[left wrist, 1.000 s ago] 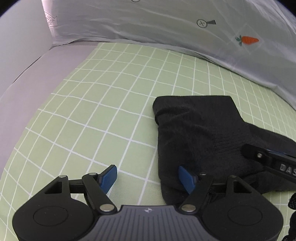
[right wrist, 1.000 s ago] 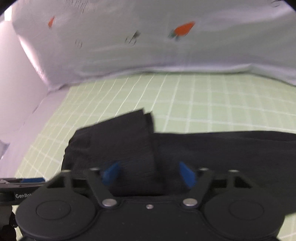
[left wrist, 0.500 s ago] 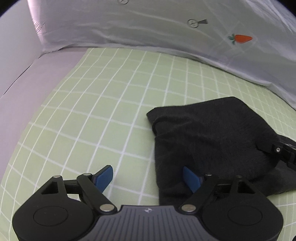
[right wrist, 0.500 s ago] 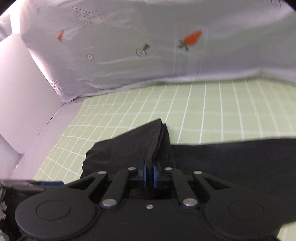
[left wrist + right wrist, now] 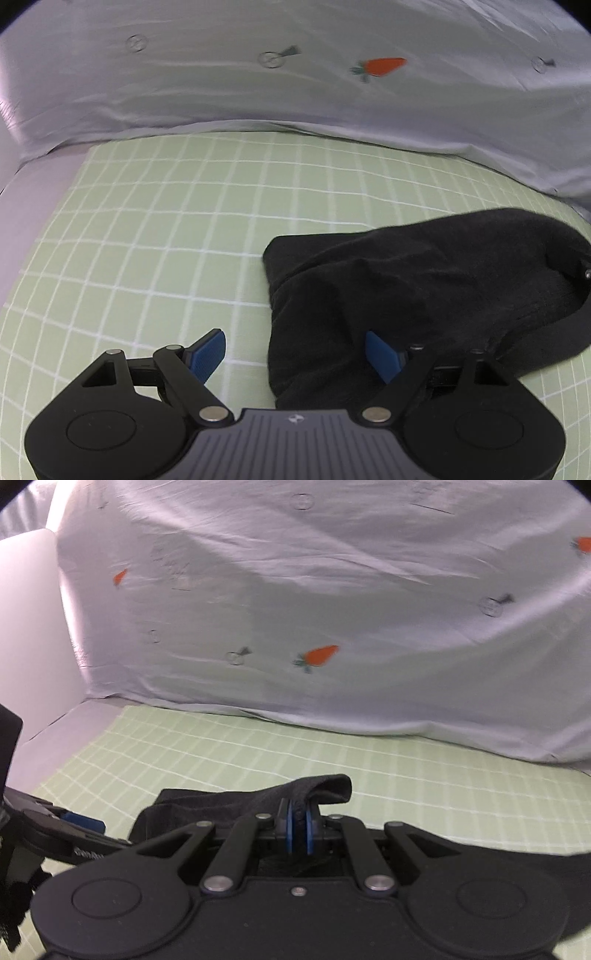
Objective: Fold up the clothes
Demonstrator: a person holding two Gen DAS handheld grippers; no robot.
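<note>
My right tool (image 5: 298,825) is pinched tight, its blue pads (image 5: 289,823) pressed together on a fold of the black garment (image 5: 258,801). The cloth is raised there into a small hump that curls over the tips toward the right, clear of the green checked sheet (image 5: 406,775). The rest of the fabric trails down and left, and a dark stretch runs off to the right under the tool body.

My left tool (image 5: 295,354) is wide open with nothing between the pads. The left blue pad (image 5: 207,352) hangs above bare green sheet (image 5: 147,240); the right pad (image 5: 382,356) sits over the near edge of the black garment (image 5: 406,280). I can't tell if it touches the cloth. From this side the garment lies bunched right of centre, its left edge running away from me and its far side lifted toward the right rim, where a bit of my right tool shows.

Beyond the sheet a pale grey cloth with carrot prints (image 5: 332,92) hangs across the far side, an orange carrot (image 5: 382,67) right of centre. In the right view my left tool (image 5: 77,823) pokes in low on the left, beside the garment.
</note>
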